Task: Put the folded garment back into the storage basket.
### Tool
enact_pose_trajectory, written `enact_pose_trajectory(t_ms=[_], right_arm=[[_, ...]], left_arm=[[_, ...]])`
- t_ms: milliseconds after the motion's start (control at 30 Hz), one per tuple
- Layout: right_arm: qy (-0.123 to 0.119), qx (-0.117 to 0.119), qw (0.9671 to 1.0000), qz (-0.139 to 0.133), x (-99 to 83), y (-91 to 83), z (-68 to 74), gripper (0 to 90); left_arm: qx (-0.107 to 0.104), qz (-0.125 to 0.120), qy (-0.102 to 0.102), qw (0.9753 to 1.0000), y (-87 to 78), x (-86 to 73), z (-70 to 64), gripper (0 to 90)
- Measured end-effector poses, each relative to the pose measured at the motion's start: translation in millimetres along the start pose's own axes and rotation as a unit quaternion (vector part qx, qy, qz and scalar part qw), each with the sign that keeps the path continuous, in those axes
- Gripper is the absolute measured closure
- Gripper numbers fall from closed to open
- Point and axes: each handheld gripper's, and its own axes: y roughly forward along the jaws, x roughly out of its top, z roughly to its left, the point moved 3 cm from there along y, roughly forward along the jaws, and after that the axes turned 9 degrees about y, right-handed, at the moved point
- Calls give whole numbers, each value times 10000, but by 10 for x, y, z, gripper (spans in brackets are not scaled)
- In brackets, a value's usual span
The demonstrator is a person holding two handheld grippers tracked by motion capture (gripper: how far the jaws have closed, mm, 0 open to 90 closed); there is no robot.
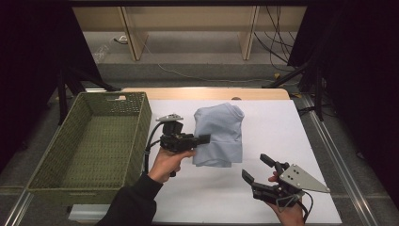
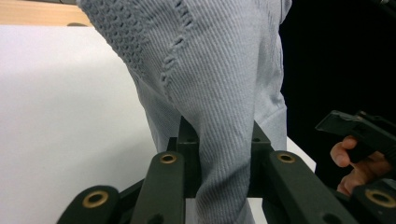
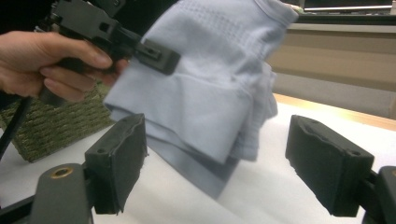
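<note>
Here, at this moment:

Garment: a pale blue knitted garment (image 1: pixel 219 134) is near the middle of the high view, on the white table cover (image 1: pixel 282 136). In the right gripper view its left side looks lifted, and a folded band hangs under it.

Left gripper: the left gripper (image 1: pixel 200 140) is just left of the centre of the frame, at the left edge of the garment. In the left gripper view its two black jaws rise from the bottom of the frame with a fold of the blue knit (image 2: pixel 224 140) pressed between them, so it is closed on the cloth.

Right gripper: the right gripper (image 1: pixel 257 168) is in the lower right of the high view, apart from the garment. Its jaws stand wide apart and hold nothing; the right gripper view shows the garment (image 3: pixel 205 93) beyond the gap between them.

Basket: a green woven basket (image 1: pixel 89 141) fills the left part of the high view, just beside the left hand (image 1: pixel 170 162).
</note>
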Motion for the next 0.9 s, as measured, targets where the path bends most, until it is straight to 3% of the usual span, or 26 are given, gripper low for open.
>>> enact_pose_trajectory(t_ms=[500,900], right_arm=[[0,-5,10000,20,-4,5,-1,213],[-11,12,10000,42,-5,5,3,213]], left_arm=[[-118,-168,55,9998,-425,63,61,746],[-144,-310,47,9994,-664,92,108,746]])
